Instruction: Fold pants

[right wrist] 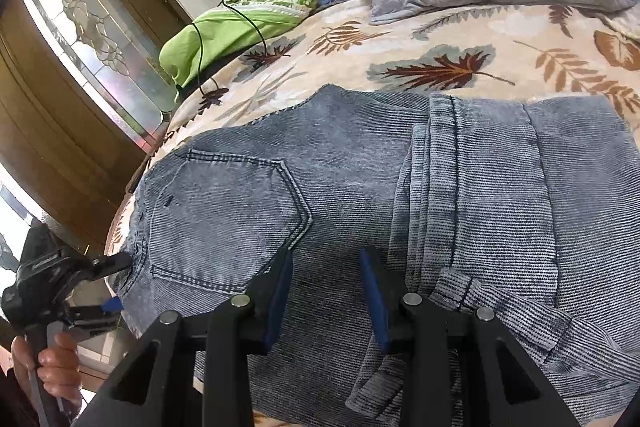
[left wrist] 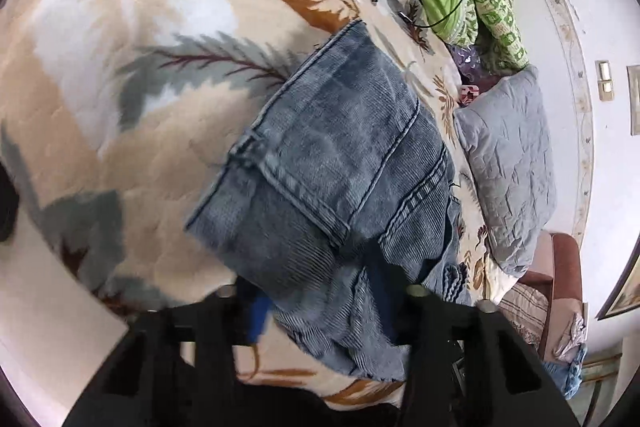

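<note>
Right gripper [right wrist: 326,301] over jeans [right wrist: 360,195], leaf-print bedspread [right wrist: 440,39]
</note>
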The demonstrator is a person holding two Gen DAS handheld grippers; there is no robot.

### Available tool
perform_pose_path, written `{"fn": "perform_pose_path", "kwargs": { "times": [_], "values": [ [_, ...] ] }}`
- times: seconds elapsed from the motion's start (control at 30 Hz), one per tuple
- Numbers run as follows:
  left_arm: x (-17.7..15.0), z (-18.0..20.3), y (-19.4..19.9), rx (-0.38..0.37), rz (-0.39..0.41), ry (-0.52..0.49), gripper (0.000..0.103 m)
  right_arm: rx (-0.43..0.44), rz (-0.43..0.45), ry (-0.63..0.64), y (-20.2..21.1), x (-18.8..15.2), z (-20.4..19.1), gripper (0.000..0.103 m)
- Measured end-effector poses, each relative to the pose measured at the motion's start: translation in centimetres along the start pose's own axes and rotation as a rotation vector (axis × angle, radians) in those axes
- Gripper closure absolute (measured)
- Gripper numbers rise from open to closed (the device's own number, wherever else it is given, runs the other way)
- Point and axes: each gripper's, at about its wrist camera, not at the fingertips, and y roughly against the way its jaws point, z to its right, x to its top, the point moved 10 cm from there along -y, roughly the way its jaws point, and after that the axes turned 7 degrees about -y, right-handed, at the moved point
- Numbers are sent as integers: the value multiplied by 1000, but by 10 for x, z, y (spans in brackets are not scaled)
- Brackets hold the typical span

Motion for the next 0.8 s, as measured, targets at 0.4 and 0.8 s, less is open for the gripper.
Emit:
{"fn": "perform_pose_path", "kwargs": {
  "times": [0.4, 0.8],
  "values": [
    [10, 34, 21, -21, 74, -143, 87, 33, -1, -21, 5, 6, -3, 67],
    [-5, 134, 58, 11, 170, -447, 87, -104, -68, 48, -19, 22, 7, 74]
  ]
}}
